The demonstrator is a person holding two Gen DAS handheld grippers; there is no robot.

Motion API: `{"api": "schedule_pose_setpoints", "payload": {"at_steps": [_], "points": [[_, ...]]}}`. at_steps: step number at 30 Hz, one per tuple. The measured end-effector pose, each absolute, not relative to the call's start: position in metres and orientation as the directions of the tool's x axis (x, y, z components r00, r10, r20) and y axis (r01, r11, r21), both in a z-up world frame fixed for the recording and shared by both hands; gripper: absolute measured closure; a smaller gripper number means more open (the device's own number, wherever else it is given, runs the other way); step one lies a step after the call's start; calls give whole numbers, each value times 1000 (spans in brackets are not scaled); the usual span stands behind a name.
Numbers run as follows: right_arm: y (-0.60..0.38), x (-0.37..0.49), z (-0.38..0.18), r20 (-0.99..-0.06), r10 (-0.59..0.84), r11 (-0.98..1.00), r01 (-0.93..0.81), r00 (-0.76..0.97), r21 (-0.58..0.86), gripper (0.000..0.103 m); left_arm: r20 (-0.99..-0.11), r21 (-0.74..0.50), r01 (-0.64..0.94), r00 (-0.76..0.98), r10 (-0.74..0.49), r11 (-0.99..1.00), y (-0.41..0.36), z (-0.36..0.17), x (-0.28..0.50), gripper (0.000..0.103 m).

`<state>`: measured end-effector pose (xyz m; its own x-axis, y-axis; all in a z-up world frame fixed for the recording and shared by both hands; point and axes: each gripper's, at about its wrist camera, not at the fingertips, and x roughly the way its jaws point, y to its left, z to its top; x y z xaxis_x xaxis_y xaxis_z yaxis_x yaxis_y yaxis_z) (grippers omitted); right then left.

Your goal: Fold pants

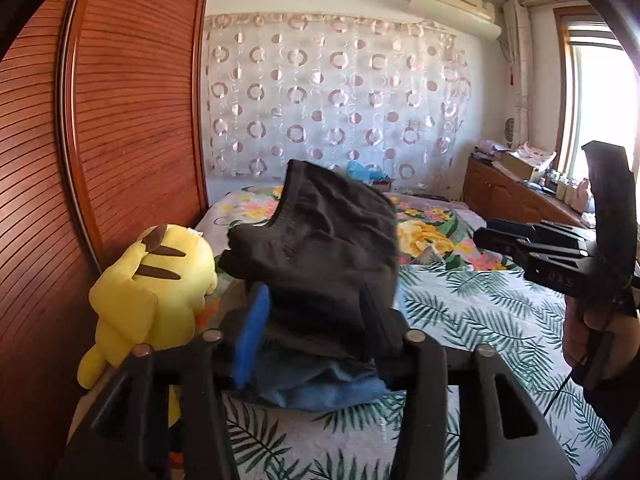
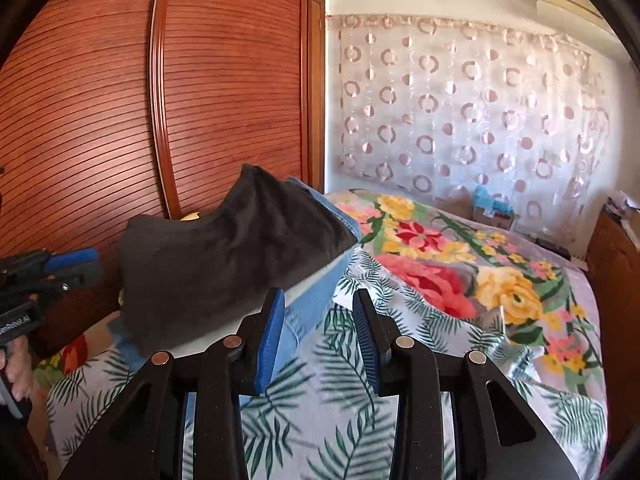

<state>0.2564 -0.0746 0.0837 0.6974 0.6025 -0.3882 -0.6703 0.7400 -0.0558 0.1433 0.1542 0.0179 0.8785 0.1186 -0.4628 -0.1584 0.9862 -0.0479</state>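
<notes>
Folded dark grey pants [image 1: 320,240] lie on top of folded blue jeans [image 1: 320,388] on the bed. My left gripper [image 1: 314,320] has its fingers either side of the dark pants; the cloth fills the gap between them. In the right wrist view the dark pants [image 2: 224,256] and the jeans [image 2: 316,292] lie left of centre. My right gripper [image 2: 320,340] is open and empty, just right of the stack. It also shows in the left wrist view [image 1: 520,240], off to the right. The left gripper [image 2: 60,268] shows at the left edge.
The bed has a palm-leaf cover [image 2: 320,420] and a floral blanket [image 2: 460,272]. A yellow plush toy [image 1: 156,296] sits left of the stack against a wooden wardrobe [image 1: 120,120]. A wooden cabinet [image 1: 512,196] stands at the right under a window.
</notes>
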Motion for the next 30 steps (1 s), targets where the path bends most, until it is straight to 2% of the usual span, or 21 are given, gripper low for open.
{"api": "schedule_pose_setpoints", "payload": {"at_steps": [2, 3, 4, 6, 8, 12, 23, 27, 30], "points": [[-83, 242, 81, -384, 597, 749, -661, 705, -50, 66, -467, -43, -144, 878, 108, 989, 150, 18, 140, 53], [-87, 235, 81, -382, 594, 753, -656, 708, -48, 66, -466, -44, -136, 879, 100, 990, 148, 18, 139, 47], [-90, 228, 79, -380, 591, 756, -653, 712, -48, 66, -463, -47, -127, 882, 91, 991, 146, 18, 137, 36], [-94, 217, 78, -379, 585, 762, -646, 717, -46, 66, -448, -51, -116, 890, 81, 992, 144, 19, 132, 22], [-96, 209, 77, -380, 581, 766, -642, 719, -43, 66, -445, -49, -109, 892, 76, 993, 141, 21, 129, 18], [-99, 198, 78, -380, 578, 771, -636, 722, -37, 66, -446, -39, -81, 893, 55, 996, 135, 23, 125, 2], [-116, 177, 74, -384, 548, 805, -593, 743, 0, 65, -474, -47, -11, 880, -13, 999, 113, 17, 116, 0], [-126, 162, 72, -389, 524, 826, -563, 758, 15, 43, -487, -39, 25, 873, -41, 999, 100, 13, 112, 0], [-135, 151, 71, -389, 495, 848, -530, 777, 19, 33, -487, -56, 56, 870, -76, 997, 91, 12, 109, 0]]}}
